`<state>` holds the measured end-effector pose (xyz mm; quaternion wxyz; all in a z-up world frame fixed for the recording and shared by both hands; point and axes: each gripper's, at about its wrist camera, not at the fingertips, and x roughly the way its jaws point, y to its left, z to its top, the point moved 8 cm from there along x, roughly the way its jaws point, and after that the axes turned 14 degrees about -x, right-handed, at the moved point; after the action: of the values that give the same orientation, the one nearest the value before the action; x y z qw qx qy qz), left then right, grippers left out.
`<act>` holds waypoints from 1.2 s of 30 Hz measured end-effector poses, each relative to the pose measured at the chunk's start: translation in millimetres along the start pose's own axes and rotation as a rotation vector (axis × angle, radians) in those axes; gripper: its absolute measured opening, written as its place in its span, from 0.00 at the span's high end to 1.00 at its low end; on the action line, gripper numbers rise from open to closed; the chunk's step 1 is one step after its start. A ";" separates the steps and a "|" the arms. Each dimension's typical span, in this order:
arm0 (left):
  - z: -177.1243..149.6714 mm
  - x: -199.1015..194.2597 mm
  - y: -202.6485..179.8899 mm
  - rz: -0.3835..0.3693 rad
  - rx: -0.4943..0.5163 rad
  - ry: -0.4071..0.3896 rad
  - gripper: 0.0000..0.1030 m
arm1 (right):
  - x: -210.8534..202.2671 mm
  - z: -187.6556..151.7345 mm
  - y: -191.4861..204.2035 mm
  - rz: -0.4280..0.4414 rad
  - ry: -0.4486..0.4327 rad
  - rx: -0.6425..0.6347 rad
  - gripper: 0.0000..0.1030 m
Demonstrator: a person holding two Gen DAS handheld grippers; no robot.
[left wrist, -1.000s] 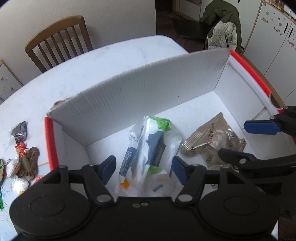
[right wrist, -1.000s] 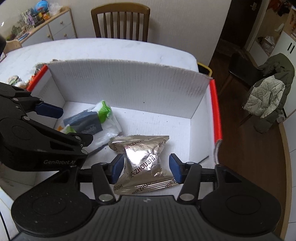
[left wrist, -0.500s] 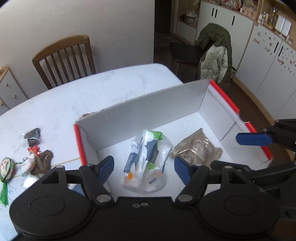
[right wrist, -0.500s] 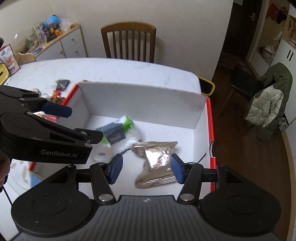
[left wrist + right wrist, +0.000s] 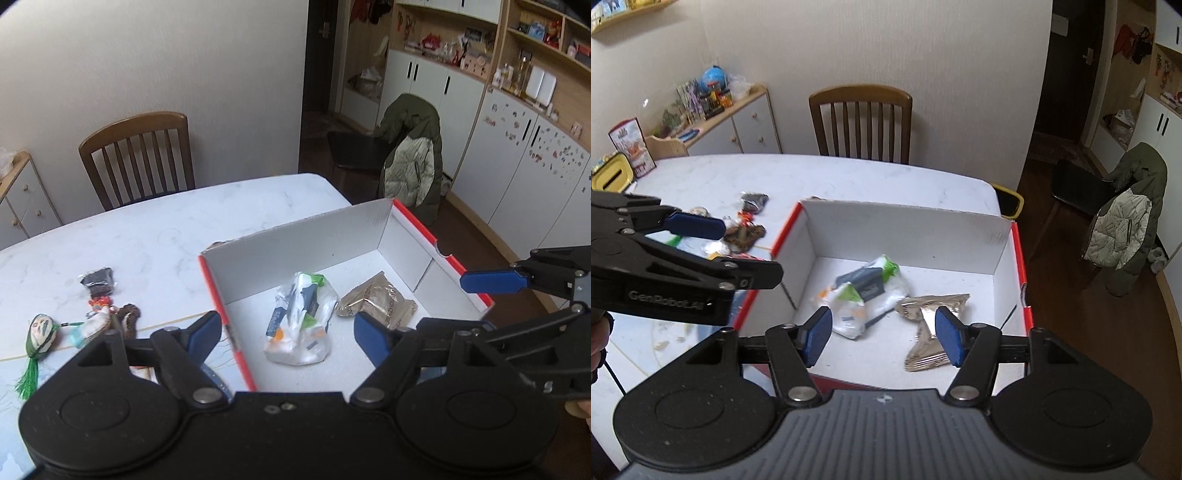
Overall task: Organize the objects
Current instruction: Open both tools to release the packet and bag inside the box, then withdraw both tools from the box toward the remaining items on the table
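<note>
Both grippers empty above the box, two packets inside.

Left gripper [image 5: 288, 334] and right gripper [image 5: 882, 338] gape wide; trinkets [image 5: 98, 314] lie left of the box [image 5: 295, 236], so the left should descend squarely over one.

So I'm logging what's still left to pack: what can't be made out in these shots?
- Trinkets on the table: too small to count in the left view; the left gripper covers some in the right view.
- Near wall of the box: behind the left gripper body, left view.
- White bag print: blurred.
</note>
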<state>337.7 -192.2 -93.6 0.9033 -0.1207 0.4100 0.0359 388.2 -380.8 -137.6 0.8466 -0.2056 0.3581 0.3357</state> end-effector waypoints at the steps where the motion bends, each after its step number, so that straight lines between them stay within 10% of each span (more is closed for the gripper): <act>1: -0.7 -5.6 4.1 -0.005 -0.007 -0.007 0.21 | -3.5 0.3 2.9 0.005 -0.006 0.011 0.38; 36: -43.7 -93.0 177.9 -0.044 -0.028 -0.149 0.01 | -27.9 36.1 162.0 0.038 -0.210 0.140 0.19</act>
<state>215.0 -27.6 -85.2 0.9301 -0.1391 0.3385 0.0308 274.8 -259.5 -110.5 0.8852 -0.1032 0.2940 0.3454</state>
